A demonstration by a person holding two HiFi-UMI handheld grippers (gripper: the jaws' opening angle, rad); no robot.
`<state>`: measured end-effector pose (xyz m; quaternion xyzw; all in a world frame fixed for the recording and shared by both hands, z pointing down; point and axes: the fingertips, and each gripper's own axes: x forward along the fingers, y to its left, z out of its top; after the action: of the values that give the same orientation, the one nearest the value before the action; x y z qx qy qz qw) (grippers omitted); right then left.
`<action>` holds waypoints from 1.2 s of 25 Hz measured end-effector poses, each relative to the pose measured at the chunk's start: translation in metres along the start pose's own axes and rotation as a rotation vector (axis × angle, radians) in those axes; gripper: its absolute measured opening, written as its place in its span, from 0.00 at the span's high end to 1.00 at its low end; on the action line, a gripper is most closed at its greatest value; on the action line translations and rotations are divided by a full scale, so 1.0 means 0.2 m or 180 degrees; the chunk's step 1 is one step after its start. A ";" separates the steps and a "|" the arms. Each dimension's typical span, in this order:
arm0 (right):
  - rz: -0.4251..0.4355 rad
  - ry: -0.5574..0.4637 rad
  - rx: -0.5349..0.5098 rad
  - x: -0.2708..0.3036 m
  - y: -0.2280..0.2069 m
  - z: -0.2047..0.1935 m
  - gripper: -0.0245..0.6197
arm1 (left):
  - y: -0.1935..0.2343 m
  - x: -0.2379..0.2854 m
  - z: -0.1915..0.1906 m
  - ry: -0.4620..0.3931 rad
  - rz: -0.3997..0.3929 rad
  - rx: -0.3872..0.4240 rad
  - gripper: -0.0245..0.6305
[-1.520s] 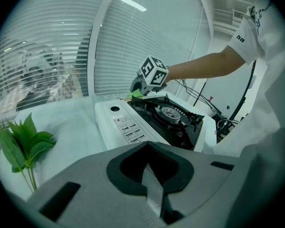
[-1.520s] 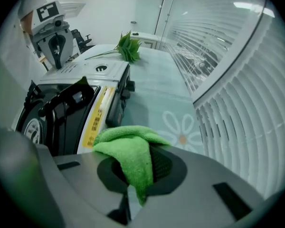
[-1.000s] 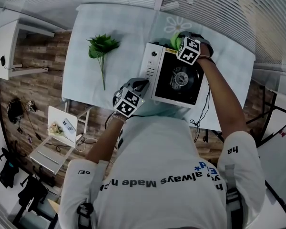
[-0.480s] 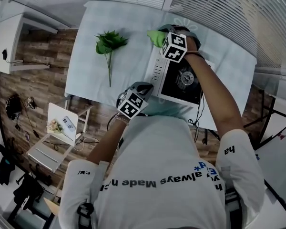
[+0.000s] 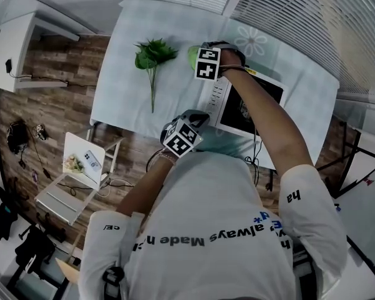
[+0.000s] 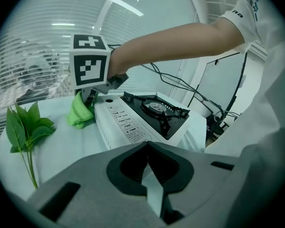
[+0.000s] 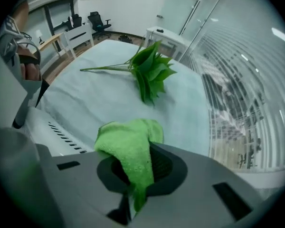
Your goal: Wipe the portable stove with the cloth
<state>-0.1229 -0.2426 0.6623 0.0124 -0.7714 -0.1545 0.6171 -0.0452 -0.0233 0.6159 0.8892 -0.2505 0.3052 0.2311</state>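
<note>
Right arm stretched forward, right gripper fingers pinching cloth, left gripper near torso, fingers together, empty

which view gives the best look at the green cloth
The right gripper view: the cloth fills the foreground, clamped in the right hand-held gripper. The left gripper view shows it small, beside the stove. The head view shows only a green sliver.

Table: portable stove on right half, toward near edge. Plant sprig on left half, stem toward near edge. Cloth between them, just beside stove's far-left corner, in right gripper. Left gripper at near edge.
</note>
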 end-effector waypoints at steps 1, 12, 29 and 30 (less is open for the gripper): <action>0.0059 0.0081 0.0013 0.02 0.02 -0.02 0.93 | 0.00 0.00 0.00 0.0001 -0.0009 0.0000 0.94; 0.0110 0.0098 -0.0172 0.01 0.13 0.03 0.93 | -0.02 -0.02 -0.05 0.0001 -0.0077 0.0042 0.94; 0.0522 0.0266 -0.0487 0.05 0.42 0.15 0.93 | -0.03 -0.10 -0.13 -0.0017 -0.0049 -0.0001 0.94; 0.0557 0.0255 -0.0492 0.04 0.45 0.16 0.93 | -0.03 -0.10 -0.14 -0.0019 -0.0049 0.0002 0.94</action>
<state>-0.1402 -0.1518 0.6865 -0.0964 -0.7301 -0.1584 0.6577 -0.0668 0.0035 0.6208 0.8921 -0.2443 0.3008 0.2323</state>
